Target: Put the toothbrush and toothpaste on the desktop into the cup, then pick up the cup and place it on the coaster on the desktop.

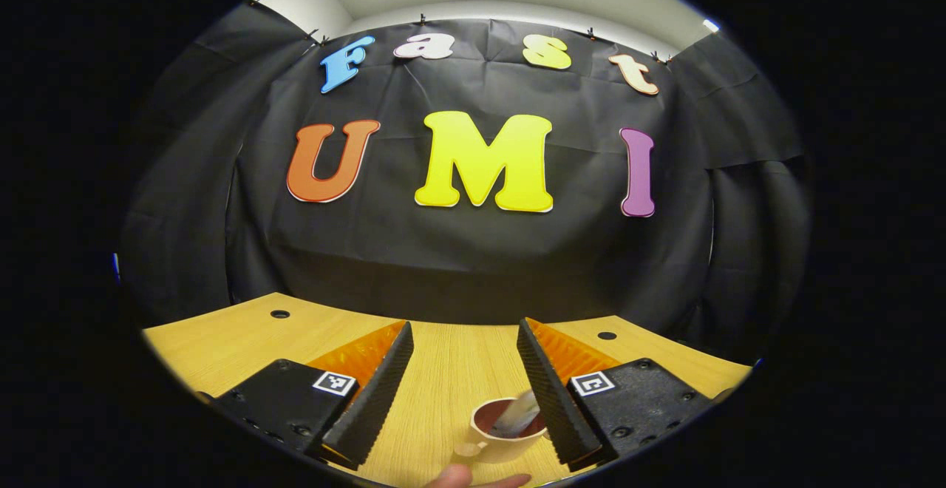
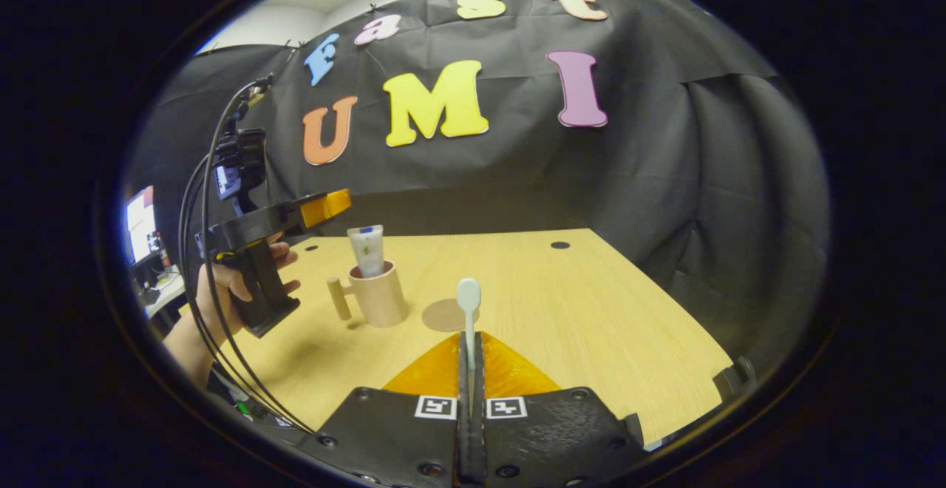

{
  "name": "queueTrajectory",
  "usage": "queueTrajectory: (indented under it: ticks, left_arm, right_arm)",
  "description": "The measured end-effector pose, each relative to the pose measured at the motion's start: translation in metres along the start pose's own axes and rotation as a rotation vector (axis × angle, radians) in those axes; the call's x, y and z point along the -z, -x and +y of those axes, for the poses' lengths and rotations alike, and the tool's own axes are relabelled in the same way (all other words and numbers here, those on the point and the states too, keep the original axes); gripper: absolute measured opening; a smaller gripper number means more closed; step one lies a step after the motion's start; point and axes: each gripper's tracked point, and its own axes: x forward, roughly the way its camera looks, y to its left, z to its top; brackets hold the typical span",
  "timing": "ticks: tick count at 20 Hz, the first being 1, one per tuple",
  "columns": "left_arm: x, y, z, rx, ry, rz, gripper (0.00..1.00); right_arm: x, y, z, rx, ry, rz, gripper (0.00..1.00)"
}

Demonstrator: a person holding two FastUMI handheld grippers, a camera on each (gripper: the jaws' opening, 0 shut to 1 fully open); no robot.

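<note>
Toothbrush clamped, toothpaste already in the cup

Right gripper (image 2: 470,358) pinches the toothbrush (image 2: 468,303) upright; cup (image 2: 378,294) with toothpaste (image 2: 368,248) at ten o'clock, coaster (image 2: 443,316) beside it; left gripper (image 1: 464,377) spread apart above

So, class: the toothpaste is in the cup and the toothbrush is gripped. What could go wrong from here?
1. The toothbrush stands upright in the right hand-held gripper, so it must be tipped over to enter the cup; it could slip.
2. The toothpaste already leans in the cup, so the brush may knock against it.
3. The coaster lies close beside the cup, so a bump could shift either.
</note>
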Motion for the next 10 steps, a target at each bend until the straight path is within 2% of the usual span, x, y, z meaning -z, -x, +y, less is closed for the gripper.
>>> queueTrajectory:
  ticks: [1, 2, 3, 4, 7, 10]
  left_arm:
    - [0.0, 0.004, 0.003, 0.001, 0.001, 0.006, 0.96]
    - [0.002, 0.008, 0.007, -0.005, 0.001, 0.011, 0.9]
    - [0.002, 0.012, 0.012, -0.011, 0.001, 0.016, 0.9]
    - [0.002, 0.016, 0.015, -0.015, 0.003, 0.021, 0.99]
    - [0.005, 0.034, 0.03, -0.026, 0.014, 0.034, 0.99]
    - [0.01, 0.052, 0.044, -0.036, 0.001, 0.048, 0.98]
  right_arm:
    - [-0.006, -0.003, 0.005, -0.015, 0.009, -0.009, 0.0]
    - [-0.013, -0.006, 0.013, -0.04, 0.016, -0.021, 0.0]
    - [-0.023, -0.01, 0.022, -0.068, 0.024, -0.039, 0.0]
    - [-0.033, -0.017, 0.031, -0.093, 0.03, -0.058, 0.0]
    - [-0.068, -0.04, 0.056, -0.15, 0.052, -0.131, 0.02]
    - [-0.093, -0.07, 0.091, -0.229, 0.091, -0.192, 0.0]
